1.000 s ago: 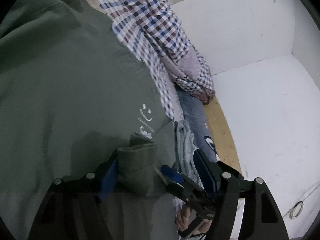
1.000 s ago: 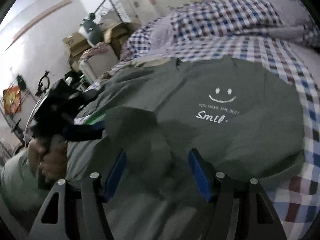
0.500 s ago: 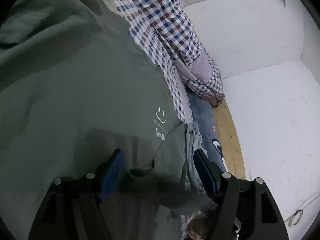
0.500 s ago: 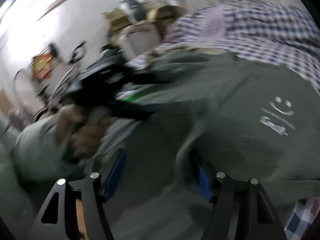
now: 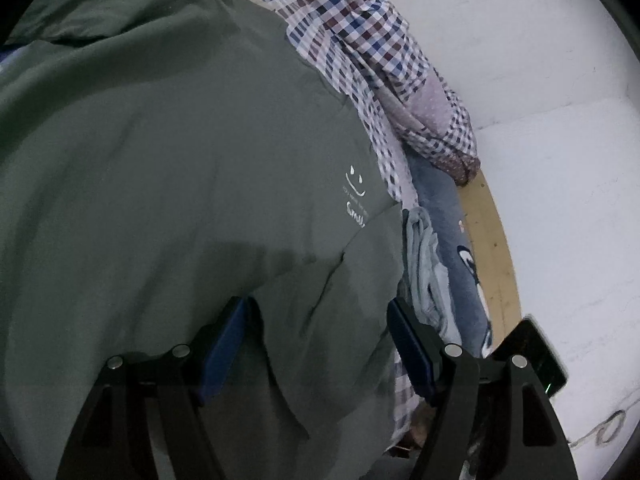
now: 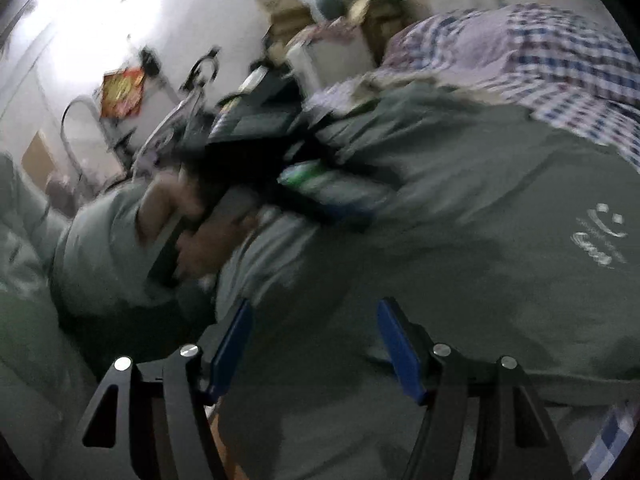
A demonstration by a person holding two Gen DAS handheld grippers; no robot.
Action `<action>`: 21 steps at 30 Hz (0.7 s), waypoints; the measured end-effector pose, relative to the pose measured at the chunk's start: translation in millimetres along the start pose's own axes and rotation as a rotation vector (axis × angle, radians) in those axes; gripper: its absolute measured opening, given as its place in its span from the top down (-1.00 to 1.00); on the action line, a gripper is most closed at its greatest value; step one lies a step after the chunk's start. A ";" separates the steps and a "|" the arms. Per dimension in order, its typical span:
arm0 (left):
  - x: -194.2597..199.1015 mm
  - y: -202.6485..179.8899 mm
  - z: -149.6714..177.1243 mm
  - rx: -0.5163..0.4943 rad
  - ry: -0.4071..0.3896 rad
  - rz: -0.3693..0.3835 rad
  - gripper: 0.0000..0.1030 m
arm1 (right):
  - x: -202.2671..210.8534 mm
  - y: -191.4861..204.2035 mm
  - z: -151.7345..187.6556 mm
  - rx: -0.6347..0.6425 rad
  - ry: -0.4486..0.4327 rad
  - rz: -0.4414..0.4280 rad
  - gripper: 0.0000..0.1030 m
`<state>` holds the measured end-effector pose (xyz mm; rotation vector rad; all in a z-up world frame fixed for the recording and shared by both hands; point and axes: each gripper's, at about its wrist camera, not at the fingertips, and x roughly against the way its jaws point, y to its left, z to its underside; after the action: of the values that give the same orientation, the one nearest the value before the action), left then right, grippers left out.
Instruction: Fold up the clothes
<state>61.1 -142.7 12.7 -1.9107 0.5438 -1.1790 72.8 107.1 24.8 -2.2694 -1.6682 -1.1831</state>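
Note:
A dark green T-shirt with a white smiley print lies spread on the bed. One sleeve is folded in over its body. My left gripper hovers low over that folded part, open, and the cloth lies flat under the blue pads, unpinched. In the blurred right wrist view the same T-shirt fills the right side. My right gripper is open above its lower part with nothing between the fingers. A hand holds the left gripper's black body at centre left.
A checked quilt lies bunched along the shirt's far side. Blue jeans and a pale grey garment lie by the wooden bed edge, with white floor beyond. Boxes and clutter stand against the wall.
The sleeve fold that stood between my left jaws now lies flat on the shirt. The right gripper has pulled away from it and its view has swung left toward the hand.

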 end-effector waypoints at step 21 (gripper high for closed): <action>12.4 -41.5 -16.6 -0.066 -0.177 0.042 0.88 | 139.2 -98.2 28.8 -0.463 -0.503 0.661 -0.35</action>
<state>50.2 -134.1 56.9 -2.0267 0.5298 -0.9644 19.9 268.6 56.1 -3.2281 -0.5970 -0.9376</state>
